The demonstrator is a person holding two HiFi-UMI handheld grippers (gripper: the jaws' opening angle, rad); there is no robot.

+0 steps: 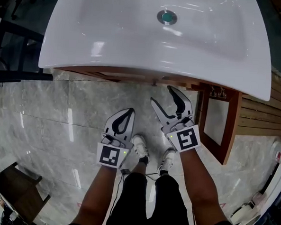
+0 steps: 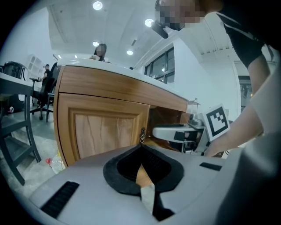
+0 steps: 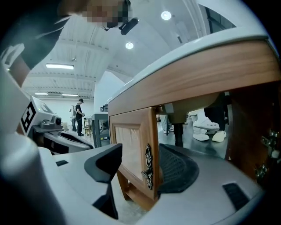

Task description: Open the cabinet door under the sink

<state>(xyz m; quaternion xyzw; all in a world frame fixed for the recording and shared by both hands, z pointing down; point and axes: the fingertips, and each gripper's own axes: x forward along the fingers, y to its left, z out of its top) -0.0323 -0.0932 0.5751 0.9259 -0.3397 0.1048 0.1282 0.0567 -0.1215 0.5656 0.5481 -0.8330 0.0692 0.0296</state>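
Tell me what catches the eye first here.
A big glossy white basin fills the top of the head view, over a wooden cabinet whose framed wooden door at the right stands swung open. Below it, the right gripper has its jaws apart on either side of the other wooden door, by its ornate metal handle, while the left gripper is shut.

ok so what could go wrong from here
The right gripper straddles the edge of the door, jaws open, gripping nothing; closing on the ornate handle, it could slip. The shut left gripper faces that door and may block its swing. The other door, open, stands close beside the right arm.
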